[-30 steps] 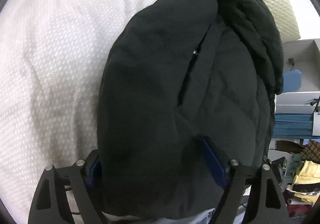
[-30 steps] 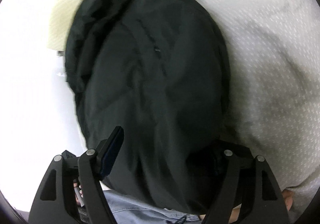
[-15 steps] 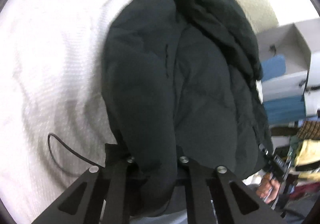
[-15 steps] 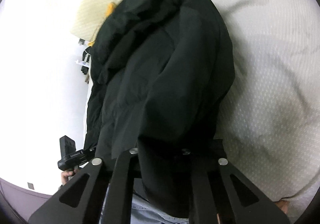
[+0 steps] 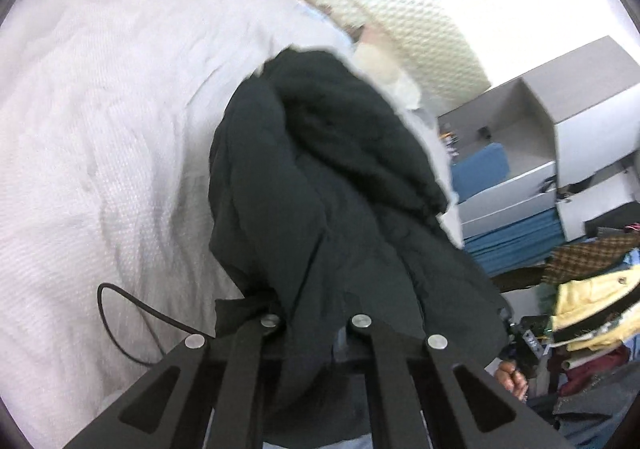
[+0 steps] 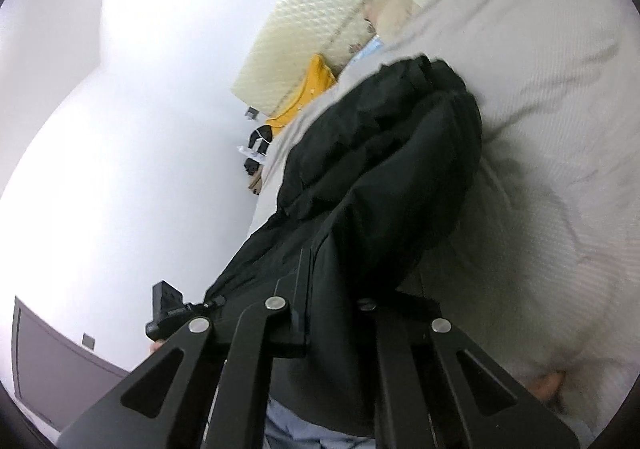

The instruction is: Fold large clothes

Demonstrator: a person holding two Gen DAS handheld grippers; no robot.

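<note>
Left gripper (image 5: 312,325) is clenching the near hem of the black padded jacket (image 5: 332,185); right gripper (image 6: 324,309) is likewise gripping that hem, its jaws closed on the fabric. The jacket is hanging bunched from both grippers, its far end trailing on the white textured bedspread (image 5: 100,109). A thin black cable (image 5: 120,313) is lying on the bedspread to the left. A yellow garment (image 6: 308,89) is lying at the far end beside a cream quilted headboard (image 6: 320,13). Grey shelving (image 5: 532,153) is standing to the right.
</note>
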